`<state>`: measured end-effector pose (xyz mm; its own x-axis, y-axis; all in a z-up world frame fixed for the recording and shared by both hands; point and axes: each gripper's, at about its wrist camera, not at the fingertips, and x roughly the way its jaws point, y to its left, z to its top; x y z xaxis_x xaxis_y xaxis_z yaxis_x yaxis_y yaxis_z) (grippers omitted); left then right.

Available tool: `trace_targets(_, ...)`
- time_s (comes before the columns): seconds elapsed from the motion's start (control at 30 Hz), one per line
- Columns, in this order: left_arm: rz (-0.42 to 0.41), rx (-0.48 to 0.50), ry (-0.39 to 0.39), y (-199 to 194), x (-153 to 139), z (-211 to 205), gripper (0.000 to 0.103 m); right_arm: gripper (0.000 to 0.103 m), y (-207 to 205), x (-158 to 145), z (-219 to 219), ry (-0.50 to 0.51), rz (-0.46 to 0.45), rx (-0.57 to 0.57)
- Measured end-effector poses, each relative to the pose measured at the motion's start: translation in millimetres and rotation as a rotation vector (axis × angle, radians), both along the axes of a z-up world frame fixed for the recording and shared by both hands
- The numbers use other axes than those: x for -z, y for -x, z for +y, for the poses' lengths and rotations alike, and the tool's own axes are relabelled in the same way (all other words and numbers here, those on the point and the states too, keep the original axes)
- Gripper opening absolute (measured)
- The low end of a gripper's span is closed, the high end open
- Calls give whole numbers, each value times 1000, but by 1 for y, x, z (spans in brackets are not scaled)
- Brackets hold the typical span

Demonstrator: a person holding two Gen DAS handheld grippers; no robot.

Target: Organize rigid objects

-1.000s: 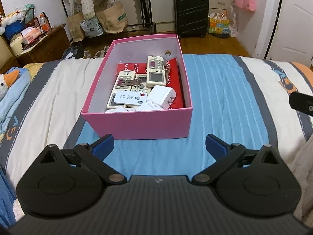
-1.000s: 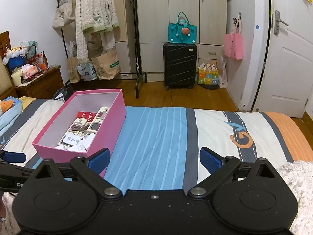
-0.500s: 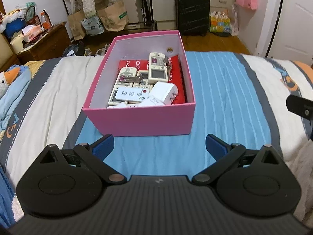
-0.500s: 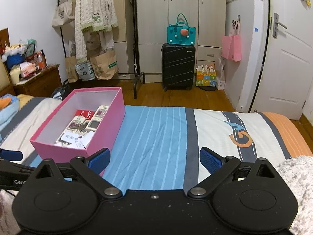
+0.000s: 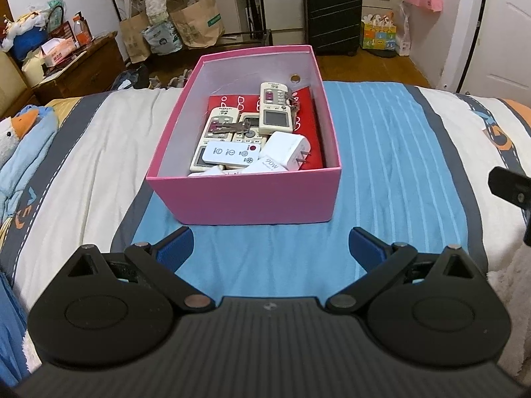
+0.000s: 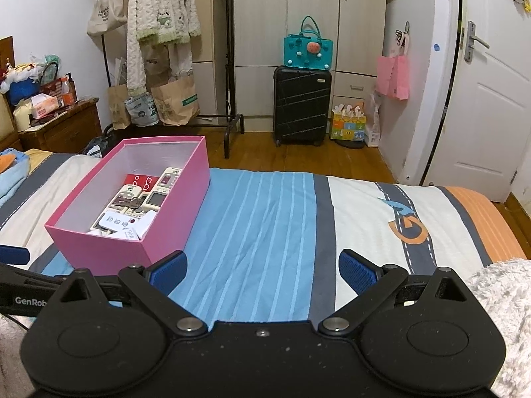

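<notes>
A pink box (image 5: 245, 199) stands on the striped bed and also shows at the left of the right wrist view (image 6: 109, 248). Inside lie several white remote controls (image 5: 229, 154), a white charger plug (image 5: 288, 151), keys (image 5: 229, 127) and a red card (image 5: 308, 122). My left gripper (image 5: 268, 248) is open and empty, just in front of the box's near wall. My right gripper (image 6: 262, 270) is open and empty over the blue stripes, right of the box. Part of the right gripper (image 5: 511, 189) shows at the right edge of the left wrist view.
The bed cover (image 6: 265, 219) has blue, white, grey and orange stripes. A blue soft toy (image 5: 23, 146) lies at the bed's left. A fluffy white blanket (image 6: 501, 295) lies at the right. A wooden nightstand (image 5: 79, 69), clothes rack (image 6: 229, 66) and black suitcase (image 6: 302, 106) stand beyond the bed.
Both grippers have drawn back and risen slightly, so the box sits a little farther away. Both stay open and empty. Nothing in the box has moved.
</notes>
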<state>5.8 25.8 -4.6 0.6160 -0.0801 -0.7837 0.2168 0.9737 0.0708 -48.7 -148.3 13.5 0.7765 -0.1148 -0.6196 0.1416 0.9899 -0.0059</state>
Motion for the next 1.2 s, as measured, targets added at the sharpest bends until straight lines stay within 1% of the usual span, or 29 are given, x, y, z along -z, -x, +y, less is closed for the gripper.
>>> trace_targets(0.3, 7, -26, 0, -1, 0, 7, 101, 99, 1, 1, 0, -10, 5, 9)
trace_targets(0.47, 31, -11, -7, -1, 3, 6, 101, 99, 0, 3, 0, -13, 11, 2)
trace_targets(1.03, 19, -6, 8, 1, 2, 8, 101, 99, 2, 3, 2, -4, 14, -11)
trace_targets(1.2, 28, -3, 15, 0, 2, 10, 101, 99, 2, 3, 2, -4, 15, -10)
